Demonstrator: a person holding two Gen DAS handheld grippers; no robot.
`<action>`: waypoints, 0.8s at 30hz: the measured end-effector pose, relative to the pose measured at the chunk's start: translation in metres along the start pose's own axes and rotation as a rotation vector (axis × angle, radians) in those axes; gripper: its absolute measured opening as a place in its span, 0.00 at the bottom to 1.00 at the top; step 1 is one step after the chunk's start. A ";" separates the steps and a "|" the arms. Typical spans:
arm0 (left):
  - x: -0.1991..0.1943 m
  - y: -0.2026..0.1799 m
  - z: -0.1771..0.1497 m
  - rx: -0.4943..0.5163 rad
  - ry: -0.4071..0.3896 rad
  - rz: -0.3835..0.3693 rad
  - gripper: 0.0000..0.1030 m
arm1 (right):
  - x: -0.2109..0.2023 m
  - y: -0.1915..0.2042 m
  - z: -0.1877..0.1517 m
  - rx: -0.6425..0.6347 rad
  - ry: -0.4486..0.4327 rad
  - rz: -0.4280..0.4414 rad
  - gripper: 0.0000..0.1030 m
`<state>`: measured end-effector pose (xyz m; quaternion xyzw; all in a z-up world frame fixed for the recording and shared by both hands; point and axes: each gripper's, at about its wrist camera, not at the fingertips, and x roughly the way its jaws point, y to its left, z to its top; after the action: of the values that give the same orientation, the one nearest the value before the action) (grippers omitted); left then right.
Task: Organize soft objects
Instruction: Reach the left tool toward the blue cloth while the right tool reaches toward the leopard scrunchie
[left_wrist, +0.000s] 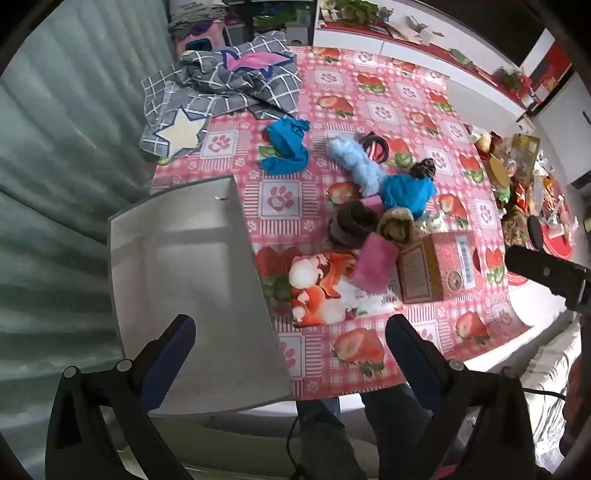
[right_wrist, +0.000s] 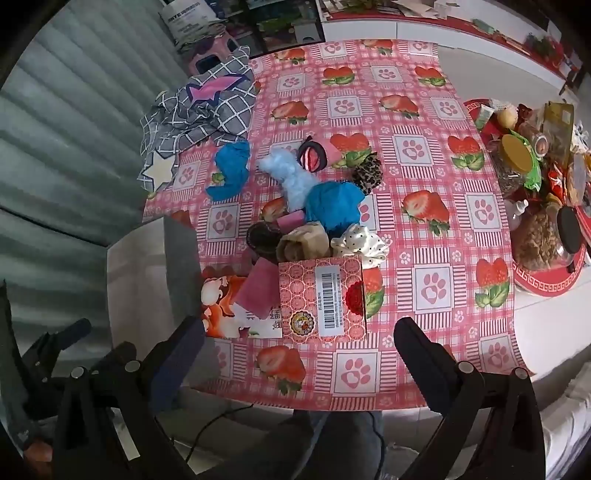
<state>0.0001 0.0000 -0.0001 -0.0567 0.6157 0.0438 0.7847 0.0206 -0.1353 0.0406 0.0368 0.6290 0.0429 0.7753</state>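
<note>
Tablecloth (right_wrist: 436, 206): pink check, strawberries, paw prints. Blanket (right_wrist: 207, 110): grey grid, pink star. Box (right_wrist: 321, 295): red-patterned.

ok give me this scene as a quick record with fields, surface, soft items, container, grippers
surface: table under a pink strawberry and paw print cloth
soft items: pile mid table, with light blue fluffy piece, blue cloth, leopard scrunchie, polka dot scrunchie, pink towel
apart from pile: second blue cloth, grey checked fabric
container: patterned box beside the pile, near edge
left gripper: open, empty, above the near table edge
right gripper: open, empty
</note>
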 end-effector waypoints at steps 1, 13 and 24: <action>0.000 0.001 0.002 -0.007 -0.001 0.002 1.00 | 0.000 0.000 0.002 -0.003 0.002 0.000 1.00; 0.013 -0.004 0.047 -0.082 0.022 0.048 1.00 | 0.019 -0.020 0.050 -0.044 0.047 0.022 1.00; 0.038 -0.029 0.086 -0.069 0.076 0.091 1.00 | 0.050 -0.049 0.088 -0.030 0.144 0.039 1.00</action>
<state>0.0956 -0.0167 -0.0163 -0.0575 0.6452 0.0983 0.7554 0.1178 -0.1790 0.0045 0.0342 0.6818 0.0699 0.7274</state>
